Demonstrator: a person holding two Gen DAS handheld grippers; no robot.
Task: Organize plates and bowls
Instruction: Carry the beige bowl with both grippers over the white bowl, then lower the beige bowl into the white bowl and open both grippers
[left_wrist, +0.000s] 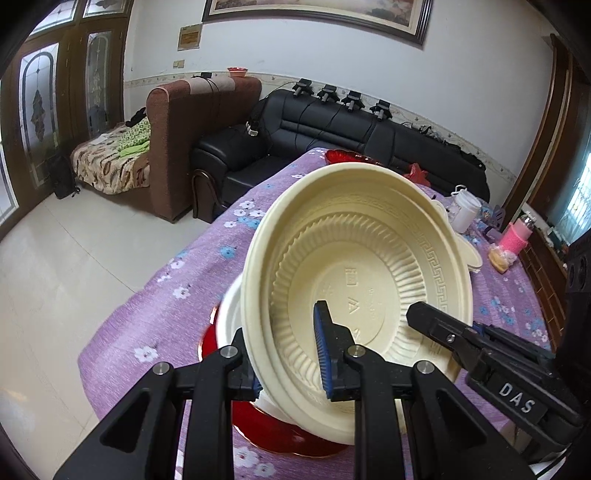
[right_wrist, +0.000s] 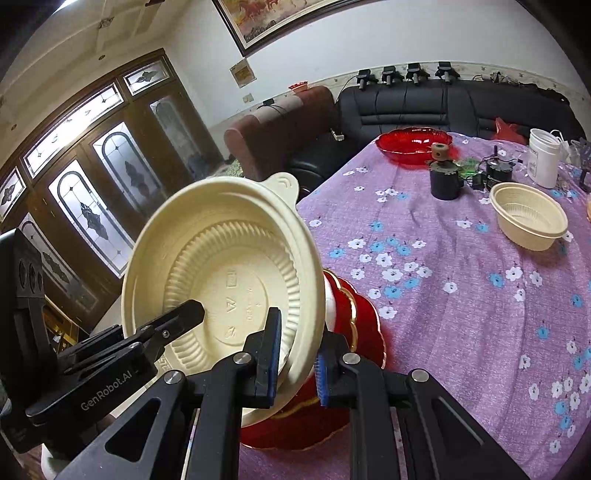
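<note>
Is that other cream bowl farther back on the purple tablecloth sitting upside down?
No, the cream bowl stands upright on the purple tablecloth, its open, ribbed inside facing up in the right wrist view.

Cream bowl (left_wrist: 354, 258): matt moulded plastic or pulp, can't tell which; ribbed wall, embossed key pattern on rim, smooth base with raised marks. Second cream bowl (right_wrist: 530, 218), same finish. Red plate (right_wrist: 364, 325) glossy with gilt edge. Red dish (right_wrist: 413, 144) at the far end: translucent, shiny, glass or plastic. Surface (right_wrist: 461, 295) covered in purple floral cloth, matt, slightly crinkled weave. Left tool (left_wrist: 291, 354) and right tool (right_wrist: 295, 354): matt black plastic, bright metal pivot pins, blue ridged rubbery pads. Black sofa (left_wrist: 332, 136) glossy leather-look. White tub (right_wrist: 543, 158) smooth plastic.
</note>
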